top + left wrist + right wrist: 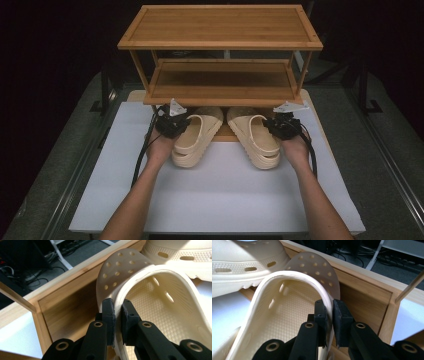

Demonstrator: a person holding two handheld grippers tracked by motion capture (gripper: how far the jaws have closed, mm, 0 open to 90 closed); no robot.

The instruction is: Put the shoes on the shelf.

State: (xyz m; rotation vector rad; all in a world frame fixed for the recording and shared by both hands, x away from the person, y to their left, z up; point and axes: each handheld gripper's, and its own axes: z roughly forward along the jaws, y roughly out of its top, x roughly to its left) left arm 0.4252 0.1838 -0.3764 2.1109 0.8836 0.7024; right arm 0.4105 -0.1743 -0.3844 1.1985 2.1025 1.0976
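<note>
High view: two cream clogs sit at the middle of the frame, the left clog gripped by the left tongs and the right clog by the right tongs. In the left gripper view the left tongs are clenched on the rim of the left clog, one pad inside the opening and one outside. In the right gripper view the right tongs pinch the rim of the right clog the same way.

Each clog's long axis runs from the lower middle of the frame toward the top, heels nearest the person, and the toes are tucked under the lowest board of the wooden shoe rack. The two toes lean toward each other. Both rack shelves are bare.

The rack stands at the far end of a white sheet covering the bench, with grey floor at both sides and a dark room behind. Black cables trail from both tongs along the forearms.
</note>
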